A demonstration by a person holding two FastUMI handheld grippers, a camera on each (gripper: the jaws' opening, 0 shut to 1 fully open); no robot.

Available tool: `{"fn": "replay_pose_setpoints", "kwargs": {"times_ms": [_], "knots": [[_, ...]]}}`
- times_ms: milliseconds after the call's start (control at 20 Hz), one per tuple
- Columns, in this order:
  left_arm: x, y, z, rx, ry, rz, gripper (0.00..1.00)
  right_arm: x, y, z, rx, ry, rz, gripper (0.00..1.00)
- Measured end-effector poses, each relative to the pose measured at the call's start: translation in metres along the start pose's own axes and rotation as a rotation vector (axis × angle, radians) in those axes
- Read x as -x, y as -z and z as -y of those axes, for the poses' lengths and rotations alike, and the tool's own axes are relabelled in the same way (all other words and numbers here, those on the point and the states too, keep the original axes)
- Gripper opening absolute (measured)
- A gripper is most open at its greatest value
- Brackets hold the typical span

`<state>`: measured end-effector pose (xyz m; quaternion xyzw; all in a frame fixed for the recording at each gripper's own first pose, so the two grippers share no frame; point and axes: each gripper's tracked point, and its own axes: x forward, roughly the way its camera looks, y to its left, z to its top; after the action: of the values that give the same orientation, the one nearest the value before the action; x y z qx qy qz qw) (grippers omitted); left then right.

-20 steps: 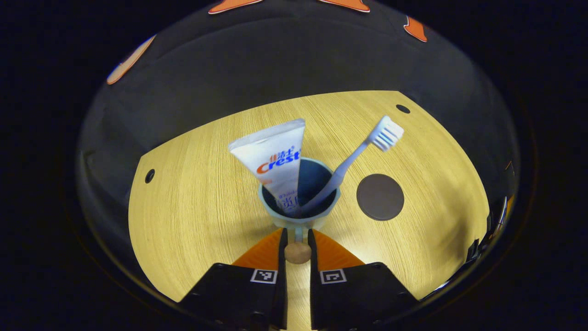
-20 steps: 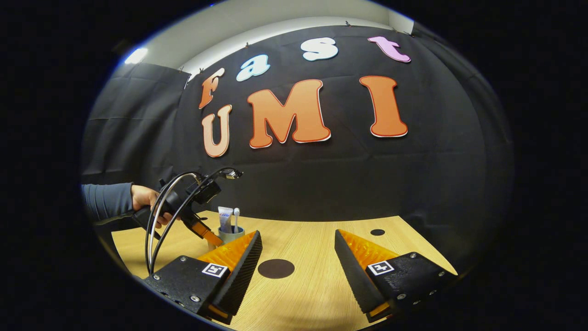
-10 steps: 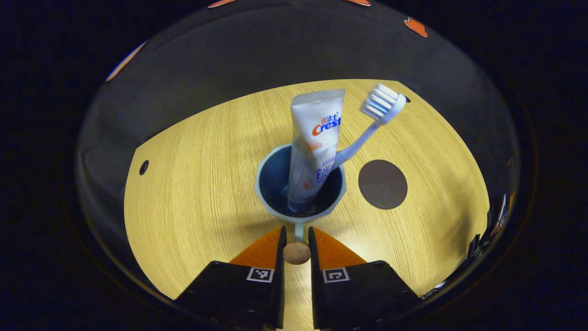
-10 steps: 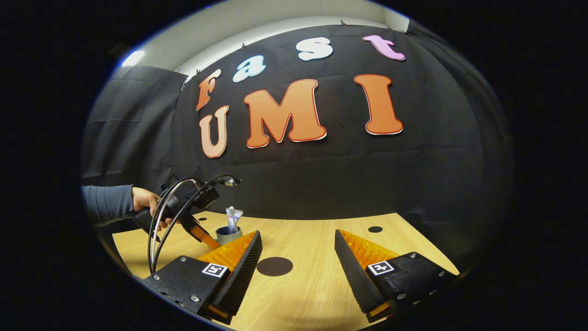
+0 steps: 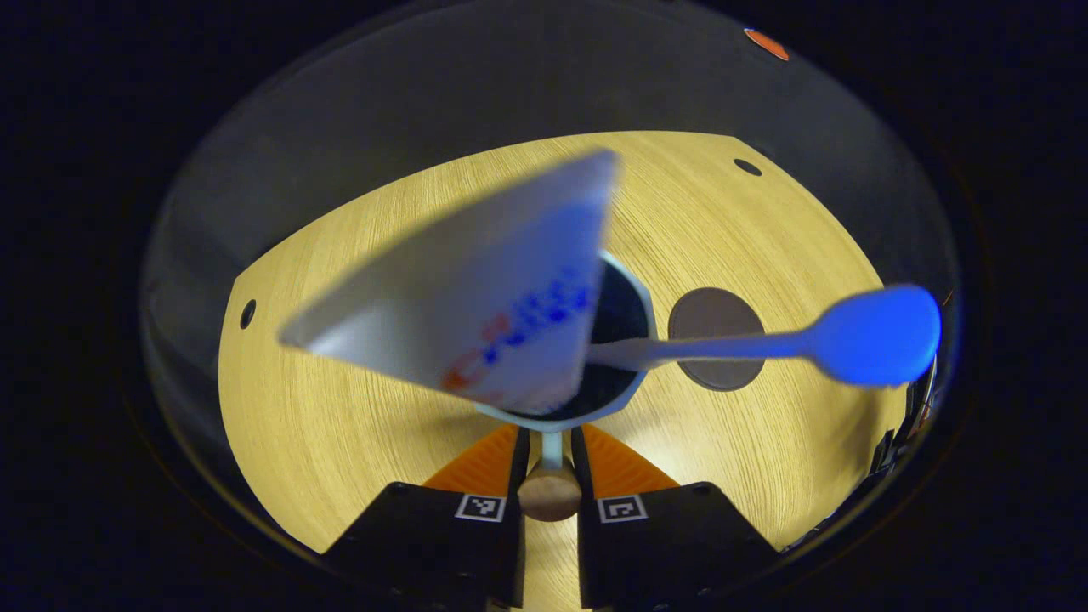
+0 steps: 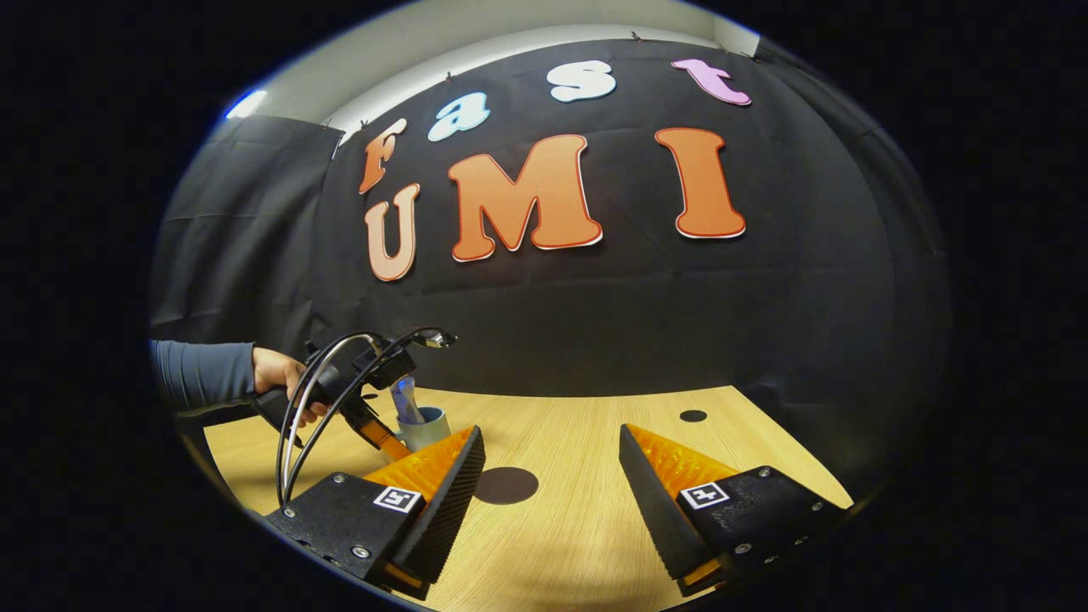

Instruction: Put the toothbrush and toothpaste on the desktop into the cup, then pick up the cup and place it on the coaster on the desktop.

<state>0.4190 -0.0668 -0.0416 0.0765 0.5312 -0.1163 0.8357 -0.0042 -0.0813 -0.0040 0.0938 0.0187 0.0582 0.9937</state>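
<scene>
Left hand-held gripper (image 5: 549, 442) is clamped on the cup (image 5: 633, 327) handle; the toothpaste (image 5: 476, 314) and toothbrush (image 5: 850, 340) are swinging inside. Keep it level and set down centred on the coaster (image 5: 722, 319). Right hand-held gripper (image 6: 551, 476) idles wide.

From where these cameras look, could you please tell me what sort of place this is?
Most likely a staged recording booth, not a real bathroom: black cloth wall behind a bare wooden desktop, with a cup and coaster as props, and a handheld left gripper.
</scene>
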Motion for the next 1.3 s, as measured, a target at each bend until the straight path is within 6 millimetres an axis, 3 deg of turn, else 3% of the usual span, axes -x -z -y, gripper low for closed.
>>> {"fn": "replay_pose_setpoints", "kwargs": {"times_ms": [250,550,600,700,750,800,950,1000,1050,1100,1150,1200,1300], "knots": [[-0.050,-0.055,0.014,0.024,-0.013,0.038,0.23,-0.001,0.000,0.002,0.001,0.005,0.004,0.95],[-0.107,-0.154,0.054,0.000,0.009,0.089,0.23,0.010,-0.001,0.009,0.022,0.022,0.006,0.95],[-0.110,-0.159,0.050,-0.011,0.013,0.094,0.23,0.012,-0.001,0.011,0.024,0.026,0.007,0.95],[-0.130,-0.195,0.091,-0.030,0.022,0.097,0.23,0.017,-0.001,0.016,0.024,0.036,0.005,0.95],[-0.152,-0.202,0.112,-0.037,0.033,0.098,0.23,0.019,0.000,0.019,0.022,0.043,0.005,0.95],[-0.144,-0.181,0.141,-0.047,0.044,0.099,0.23,0.021,0.000,0.021,0.020,0.046,0.004,0.95],[-0.169,-0.188,0.183,-0.070,0.069,0.106,0.23,0.028,0.002,0.028,0.025,0.061,-0.001,0.95],[-0.188,-0.187,0.191,-0.074,0.080,0.105,0.23,0.031,0.003,0.032,0.026,0.067,-0.005,0.95],[-0.198,-0.186,0.192,-0.079,0.089,0.100,0.23,0.034,0.003,0.033,0.028,0.070,-0.005,0.95],[-0.203,-0.175,0.161,-0.079,0.097,0.099,0.23,0.036,0.005,0.036,0.029,0.076,-0.007,0.95],[-0.207,-0.168,0.144,-0.083,0.104,0.091,0.23,0.038,0.006,0.038,0.028,0.080,-0.009,0.95],[-0.235,-0.171,0.153,-0.081,0.110,0.084,0.23,0.039,0.008,0.040,0.027,0.084,-0.015,0.95],[-0.273,-0.166,0.148,-0.080,0.121,0.066,0.23,0.043,0.011,0.043,0.029,0.090,-0.025,0.95]]}}
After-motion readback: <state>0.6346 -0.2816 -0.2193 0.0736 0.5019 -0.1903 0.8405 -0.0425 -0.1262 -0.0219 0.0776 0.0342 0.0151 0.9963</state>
